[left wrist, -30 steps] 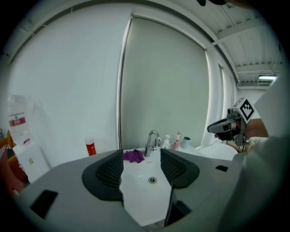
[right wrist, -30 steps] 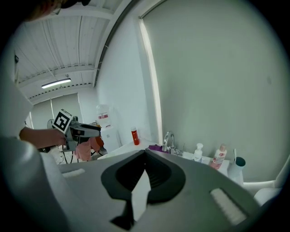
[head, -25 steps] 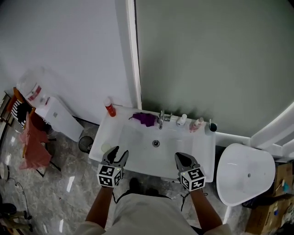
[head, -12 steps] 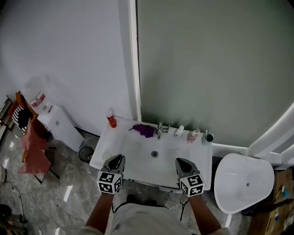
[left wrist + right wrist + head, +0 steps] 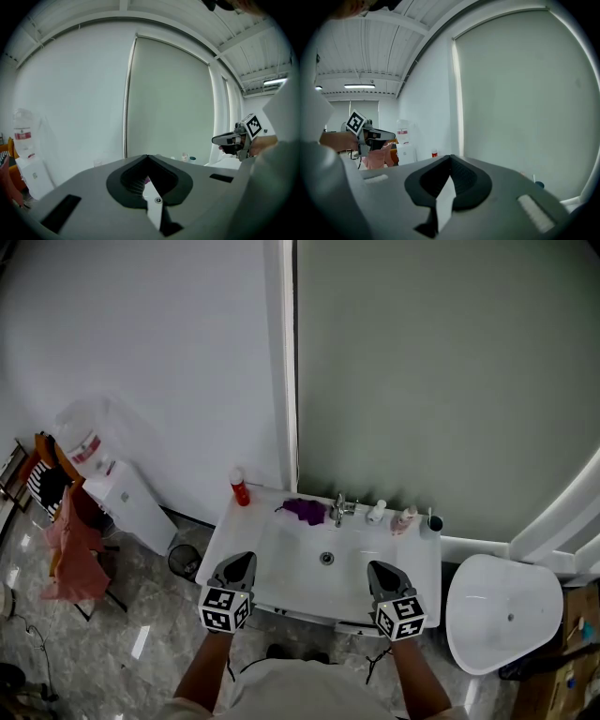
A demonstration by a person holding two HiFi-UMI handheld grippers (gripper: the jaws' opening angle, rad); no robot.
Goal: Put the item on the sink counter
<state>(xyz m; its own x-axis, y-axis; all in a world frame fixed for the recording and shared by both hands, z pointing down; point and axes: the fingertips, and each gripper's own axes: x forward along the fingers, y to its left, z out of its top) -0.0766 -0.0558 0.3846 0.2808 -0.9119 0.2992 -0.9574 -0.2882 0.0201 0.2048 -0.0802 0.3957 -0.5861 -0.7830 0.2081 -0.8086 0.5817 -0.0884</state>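
Observation:
The white sink counter (image 5: 281, 570) lies below me in the head view. On its back edge stand a red bottle (image 5: 240, 487), a purple cloth (image 5: 307, 510) and the faucet (image 5: 339, 509). My left gripper (image 5: 239, 563) hovers over the counter's front left, shut and empty; its jaws meet at the tip (image 5: 147, 156) in the left gripper view. My right gripper (image 5: 380, 570) hovers over the front right, also shut with nothing in it (image 5: 450, 157). A faint clear cup (image 5: 97, 162) shows just past the left jaws.
A white bottle (image 5: 376, 512), a pink bottle (image 5: 405, 518) and a dark cup (image 5: 432, 523) stand right of the faucet. A toilet (image 5: 506, 615) is at the right. At the left are a water dispenser (image 5: 112, 479), a bin (image 5: 184, 562) and a chair with pink cloth (image 5: 70, 545).
The left gripper's jaws have gone from open to shut. The head view has shifted, so the sink sits a little lower and further right. Both grippers stay over the front edge.

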